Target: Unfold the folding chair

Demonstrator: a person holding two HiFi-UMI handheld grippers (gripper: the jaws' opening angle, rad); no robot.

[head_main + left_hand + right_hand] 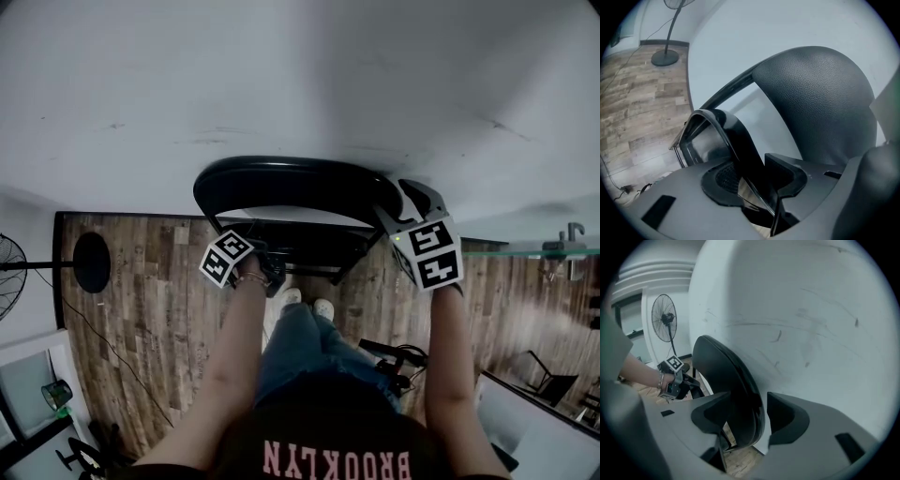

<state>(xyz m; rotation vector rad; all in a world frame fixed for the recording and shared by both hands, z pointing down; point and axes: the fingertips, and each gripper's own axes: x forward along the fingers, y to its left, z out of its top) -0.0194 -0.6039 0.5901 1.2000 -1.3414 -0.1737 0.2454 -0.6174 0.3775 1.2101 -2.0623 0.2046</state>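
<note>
Left tongs (754, 176) are clamped, jaws narrowly apart, on the chair's (281, 183) seat rim. Right tongs (749, 404) straddle the backrest's (726, 380) edge, a sliver of gap at one pad. The chair stands upright on the floor (141, 300) against the wall (300, 75), its backrest running along the wall.

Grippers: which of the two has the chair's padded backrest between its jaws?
The right gripper, at the backrest's rounded edge. The left gripper instead pinches a thin black edge lower on the chair.
</note>
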